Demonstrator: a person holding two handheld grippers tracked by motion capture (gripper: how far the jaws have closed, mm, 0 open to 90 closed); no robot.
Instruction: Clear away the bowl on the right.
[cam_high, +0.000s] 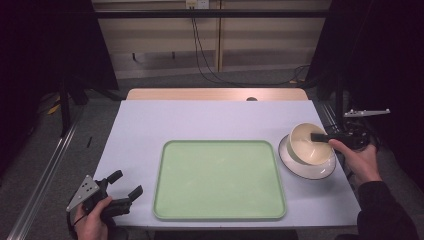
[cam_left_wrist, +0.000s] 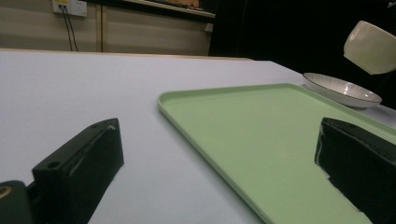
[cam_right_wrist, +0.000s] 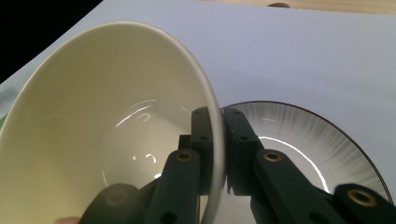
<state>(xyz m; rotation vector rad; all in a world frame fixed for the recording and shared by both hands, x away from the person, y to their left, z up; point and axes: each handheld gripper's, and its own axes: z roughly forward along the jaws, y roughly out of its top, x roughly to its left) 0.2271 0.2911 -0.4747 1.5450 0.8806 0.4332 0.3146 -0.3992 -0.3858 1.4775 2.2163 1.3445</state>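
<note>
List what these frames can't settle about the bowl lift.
- High view: cream bowl covers most of the plate, so the gap between them is hidden.
- Right gripper view: bowl underside hidden by its own wall; the plate is cut off by the edge.
- Left gripper view: bowl clipped at the edge.

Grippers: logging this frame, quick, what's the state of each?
Left gripper: open, holding nothing, resting on the table.
Right gripper: shut on the bowl rim, lifted above the plate.
</note>
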